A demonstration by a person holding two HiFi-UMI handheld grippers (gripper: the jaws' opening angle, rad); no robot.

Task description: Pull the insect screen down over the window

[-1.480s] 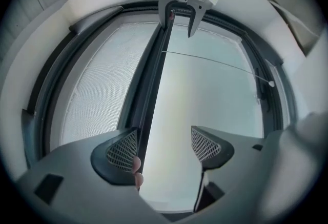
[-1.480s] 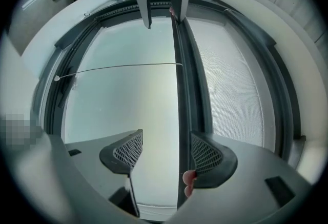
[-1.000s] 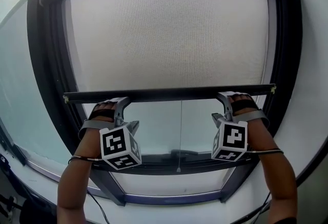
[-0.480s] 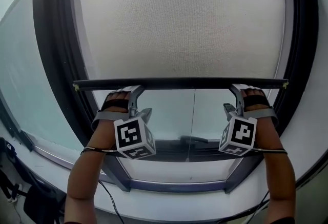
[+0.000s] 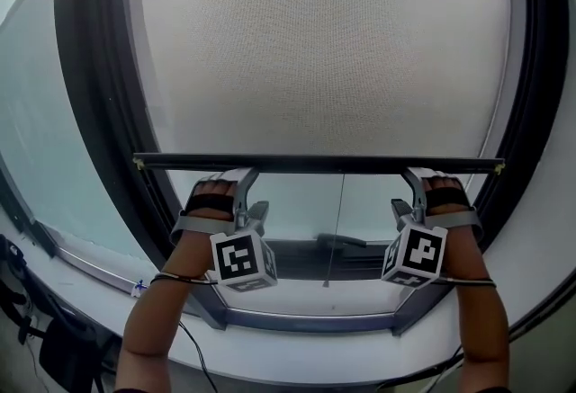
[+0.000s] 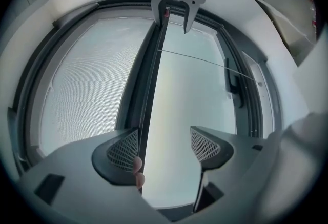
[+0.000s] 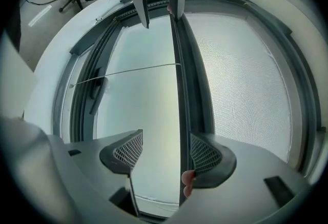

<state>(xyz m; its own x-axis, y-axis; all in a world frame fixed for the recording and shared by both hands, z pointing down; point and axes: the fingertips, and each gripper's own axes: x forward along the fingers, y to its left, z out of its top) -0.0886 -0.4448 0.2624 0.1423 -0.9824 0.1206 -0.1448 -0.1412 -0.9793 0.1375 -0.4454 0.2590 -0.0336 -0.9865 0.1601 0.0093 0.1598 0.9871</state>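
Note:
The grey mesh insect screen covers the upper window. Its dark bottom bar runs level across the frame, a gap of bare glass below it. My left gripper reaches up to the bar near its left end and my right gripper near its right end. In the left gripper view the bar lies against one jaw of the open left gripper. The right gripper view has the bar against one jaw of the open right gripper. Neither gripper is clamped on it.
A thin pull cord hangs from the bar's middle. A window handle sits on the lower sash. The dark window frame surrounds the opening, with a white sill below. A cable trails past the left arm.
The bottom bar has come lower toward the sill with both grippers, and more mesh is showing. The gap of bare glass under the bar has shrunk.

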